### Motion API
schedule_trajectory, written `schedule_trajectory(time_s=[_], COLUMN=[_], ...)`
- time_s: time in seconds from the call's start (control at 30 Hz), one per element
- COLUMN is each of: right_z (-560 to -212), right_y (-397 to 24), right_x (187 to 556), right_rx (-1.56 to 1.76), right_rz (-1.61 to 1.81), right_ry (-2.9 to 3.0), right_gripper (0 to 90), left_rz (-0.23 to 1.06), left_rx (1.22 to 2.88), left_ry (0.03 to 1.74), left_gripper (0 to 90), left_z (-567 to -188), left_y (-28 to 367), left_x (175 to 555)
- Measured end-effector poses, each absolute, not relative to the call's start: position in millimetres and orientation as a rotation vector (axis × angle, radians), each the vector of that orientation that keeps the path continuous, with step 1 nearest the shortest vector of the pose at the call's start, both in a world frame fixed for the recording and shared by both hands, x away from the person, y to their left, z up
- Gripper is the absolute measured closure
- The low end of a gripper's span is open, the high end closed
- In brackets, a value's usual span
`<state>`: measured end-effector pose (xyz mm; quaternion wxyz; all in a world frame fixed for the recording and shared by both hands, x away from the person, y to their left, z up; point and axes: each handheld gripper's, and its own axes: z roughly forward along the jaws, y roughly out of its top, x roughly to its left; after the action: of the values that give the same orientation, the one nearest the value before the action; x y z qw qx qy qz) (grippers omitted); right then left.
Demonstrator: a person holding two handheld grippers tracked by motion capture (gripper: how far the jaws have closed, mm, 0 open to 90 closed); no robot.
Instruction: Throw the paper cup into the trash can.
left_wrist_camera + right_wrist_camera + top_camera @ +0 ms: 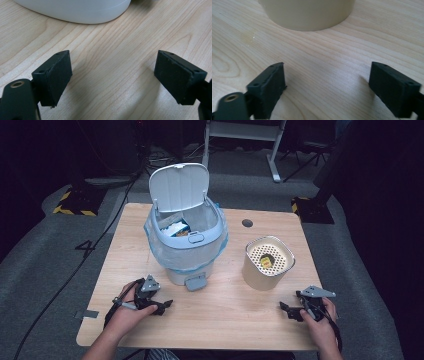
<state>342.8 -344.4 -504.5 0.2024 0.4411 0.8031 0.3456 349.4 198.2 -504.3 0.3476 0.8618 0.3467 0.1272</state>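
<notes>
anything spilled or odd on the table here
A small glossy wet-looking patch sits on the table beside the beige canister, like a spill or smear. Nothing else stands out.

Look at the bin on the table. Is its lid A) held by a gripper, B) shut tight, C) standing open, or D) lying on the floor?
C: the pedal bin's lid stands up at the back, so you can see the boxes inside, while the left gripper and right gripper rest low over the table, both open, with nothing between their jaws.
</notes>
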Motion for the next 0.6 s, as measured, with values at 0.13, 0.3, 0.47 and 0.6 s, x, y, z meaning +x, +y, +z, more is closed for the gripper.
schedule_trajectory(time_s=[0.13,0.3,0.47,0.6], right_z=[-505,-505,-505,-505], right_y=[-343,-342,-342,-342], right_x=[344,344,344,344], right_rx=[1.252,1.251,1.251,1.252], right_rz=[0.958,0.957,0.957,0.958], right_ry=[2.243,2.247,2.247,2.247], right_gripper=[8.4,8.0,7.9,7.9], left_rz=[0.329,0.329,0.331,0.325], left_rx=[2.235,2.23,2.212,2.201], left_ry=[0.898,0.897,0.905,0.92], left_gripper=[14.7,15.3,23.5,26.4], left_z=[-504,-504,-504,-503], left_y=[198,199,205,210], left_x=[349,351,351,350])
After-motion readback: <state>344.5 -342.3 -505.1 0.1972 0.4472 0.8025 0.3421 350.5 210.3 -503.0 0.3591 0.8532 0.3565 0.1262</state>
